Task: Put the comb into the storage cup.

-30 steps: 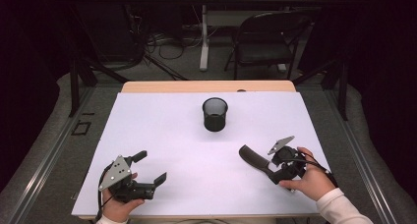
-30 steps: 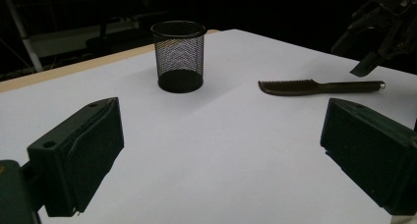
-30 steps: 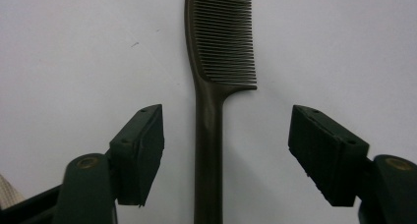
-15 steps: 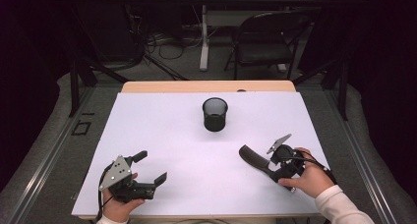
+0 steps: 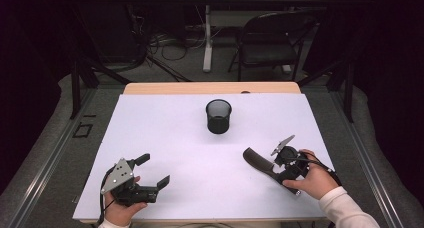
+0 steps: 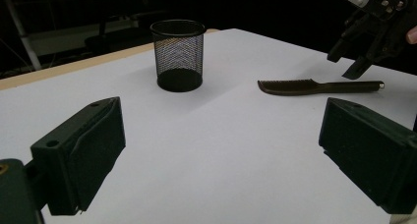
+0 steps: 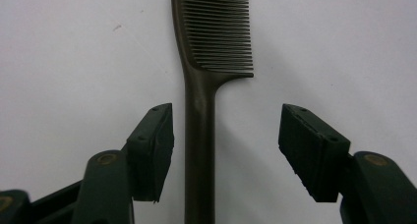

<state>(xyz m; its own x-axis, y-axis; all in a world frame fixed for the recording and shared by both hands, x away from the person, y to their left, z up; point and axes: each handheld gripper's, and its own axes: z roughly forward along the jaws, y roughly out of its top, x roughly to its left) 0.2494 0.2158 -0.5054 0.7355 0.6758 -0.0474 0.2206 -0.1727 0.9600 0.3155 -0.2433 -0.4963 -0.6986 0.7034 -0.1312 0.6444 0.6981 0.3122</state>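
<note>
Standing upright mid-table, the mesh cup (image 5: pixel 219 116) is apart from the comb (image 5: pixel 259 162).

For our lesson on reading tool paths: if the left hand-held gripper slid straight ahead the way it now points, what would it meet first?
Probably nothing soon: the left hand-held gripper faces bare table, between the mesh cup and the comb. Depth is unclear.
</note>
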